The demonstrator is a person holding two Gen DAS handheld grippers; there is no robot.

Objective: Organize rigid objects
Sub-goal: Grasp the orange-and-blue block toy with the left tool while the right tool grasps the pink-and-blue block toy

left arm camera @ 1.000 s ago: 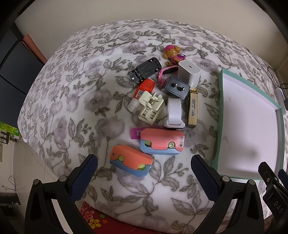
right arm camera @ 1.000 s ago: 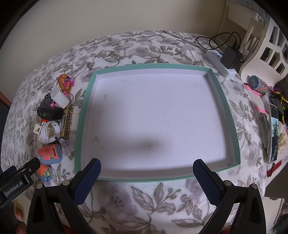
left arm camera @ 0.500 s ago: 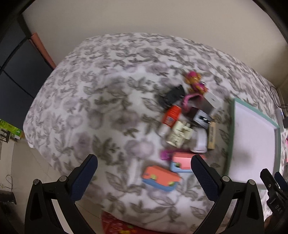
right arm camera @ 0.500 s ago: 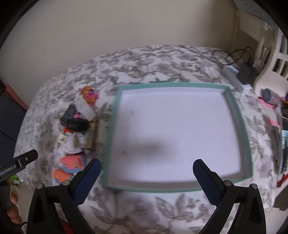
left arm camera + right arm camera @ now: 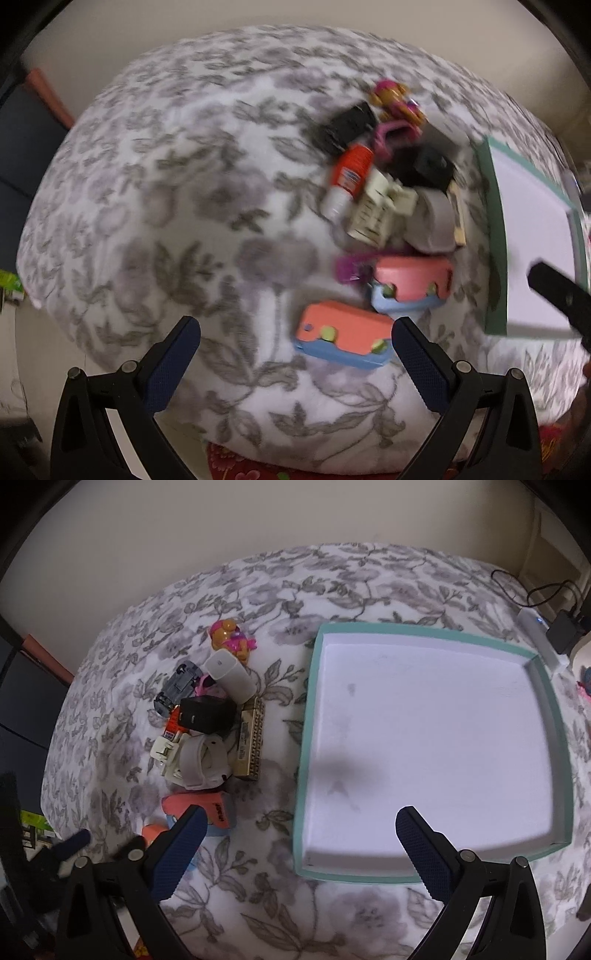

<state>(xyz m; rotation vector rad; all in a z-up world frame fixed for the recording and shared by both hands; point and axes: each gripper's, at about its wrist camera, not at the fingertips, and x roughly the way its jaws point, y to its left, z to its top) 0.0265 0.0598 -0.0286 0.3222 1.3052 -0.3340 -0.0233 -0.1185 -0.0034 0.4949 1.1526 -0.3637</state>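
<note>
Both claws, left [image 5: 295,345] and right [image 5: 297,836], are spread and hold nothing. The clutter [image 5: 210,720] sits centre-left on the bed [image 5: 332,579], beside the tray [image 5: 554,709] at right.

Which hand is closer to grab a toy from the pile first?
The left. The open left gripper faces the orange-and-blue plastic block, nearest between its fingers. The open right gripper points towards the teal-rimmed white tray.

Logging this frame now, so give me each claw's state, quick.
Left claw: open, holding nothing, above the floral cover near the pink-and-blue boxes.
Right claw: open, holding nothing, at the teal tray's near edge.
</note>
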